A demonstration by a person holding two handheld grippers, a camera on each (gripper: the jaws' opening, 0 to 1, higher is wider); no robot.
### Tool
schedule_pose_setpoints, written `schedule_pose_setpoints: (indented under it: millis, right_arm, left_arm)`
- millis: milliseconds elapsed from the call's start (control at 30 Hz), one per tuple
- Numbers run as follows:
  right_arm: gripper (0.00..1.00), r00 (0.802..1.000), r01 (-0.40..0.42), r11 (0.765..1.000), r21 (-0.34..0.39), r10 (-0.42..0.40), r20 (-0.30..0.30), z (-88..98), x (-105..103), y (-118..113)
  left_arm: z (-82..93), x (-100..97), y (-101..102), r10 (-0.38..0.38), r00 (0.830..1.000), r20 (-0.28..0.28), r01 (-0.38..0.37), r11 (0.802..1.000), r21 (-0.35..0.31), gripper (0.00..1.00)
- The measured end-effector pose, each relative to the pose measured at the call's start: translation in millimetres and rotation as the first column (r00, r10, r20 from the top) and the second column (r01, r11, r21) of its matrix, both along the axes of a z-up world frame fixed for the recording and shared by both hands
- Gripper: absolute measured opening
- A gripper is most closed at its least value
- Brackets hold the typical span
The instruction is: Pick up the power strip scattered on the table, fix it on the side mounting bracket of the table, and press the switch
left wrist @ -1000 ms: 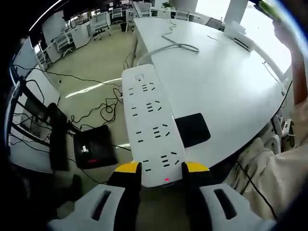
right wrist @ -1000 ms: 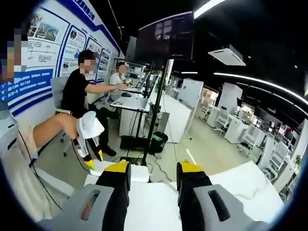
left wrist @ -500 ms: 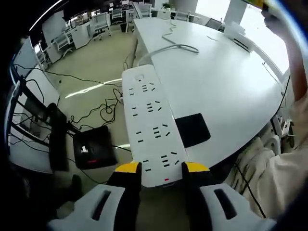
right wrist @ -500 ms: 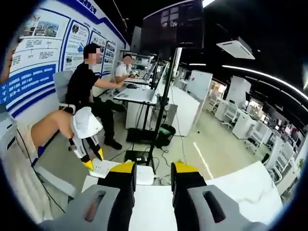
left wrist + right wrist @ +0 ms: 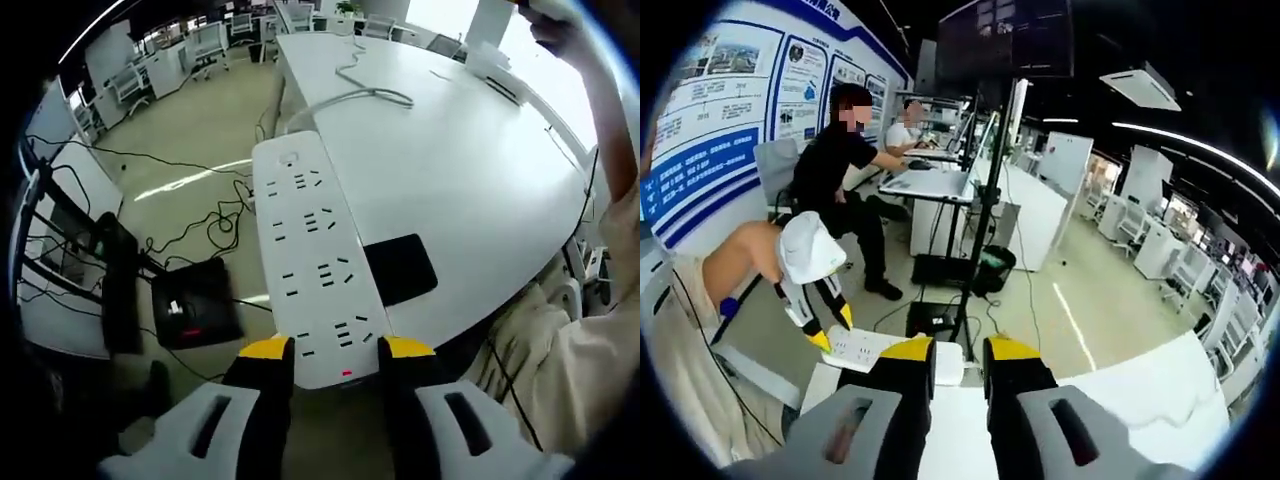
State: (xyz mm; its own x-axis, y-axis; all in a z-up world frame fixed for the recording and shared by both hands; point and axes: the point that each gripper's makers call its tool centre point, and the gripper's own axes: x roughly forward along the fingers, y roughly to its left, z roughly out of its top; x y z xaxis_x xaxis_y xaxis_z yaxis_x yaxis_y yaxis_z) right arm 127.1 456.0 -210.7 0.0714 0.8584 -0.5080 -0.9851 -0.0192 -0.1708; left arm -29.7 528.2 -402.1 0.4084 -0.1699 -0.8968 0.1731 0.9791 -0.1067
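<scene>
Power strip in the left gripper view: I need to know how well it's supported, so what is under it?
The power strip overhangs the white table's edge; beside it lies a black pad. Its near end is held by the left tongs. Floor and cables lie below; its underside is hidden.

My right hand-held gripper (image 5: 948, 352), yellow tips nearly together, rises over the white table (image 5: 1140, 385). At 9 o'clock the other hand-held gripper (image 5: 830, 330) holds a power strip (image 5: 865, 349). Two people sit at 11 o'clock.

I see an open-plan office: rows of desks and chairs (image 5: 205, 45) at eleven o'clock, a long white worktop (image 5: 470, 190), people at a standing desk (image 5: 925, 182), wall posters (image 5: 715, 110) at ten.
</scene>
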Motion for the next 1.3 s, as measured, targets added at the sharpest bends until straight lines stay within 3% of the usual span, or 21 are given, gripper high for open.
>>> schedule_pose_setpoints:
  millis: [433, 833, 967, 1300]
  right_arm:
    - [0.00, 1.000, -0.028, 0.999, -0.036, 0.027, -0.013, -3.1, -4, 18]
    - [0.00, 0.999, -0.046, 0.997, -0.064, 0.045, -0.011, -6.0, -9, 32]
    - [0.00, 0.998, -0.058, 0.993, -0.099, 0.058, -0.004, -11.0, -14, 40]
    - [0.00, 0.995, -0.088, 0.972, -0.216, 0.078, -0.055, -38.4, -22, 55]
  left_arm:
    - [0.0, 0.6, 0, -0.001, 1.000, -0.006, 0.001, 1.000, 0.000, 0.38]
    - [0.1, 1.8, 1, -0.003, 1.000, -0.006, 0.003, 1.000, 0.002, 0.38]
    - [0.1, 1.7, 1, -0.001, 1.000, -0.011, 0.001, 1.000, 0.005, 0.38]
    - [0.0, 1.1, 0, 0.000, 1.000, -0.015, 0.000, 1.000, 0.006, 0.38]
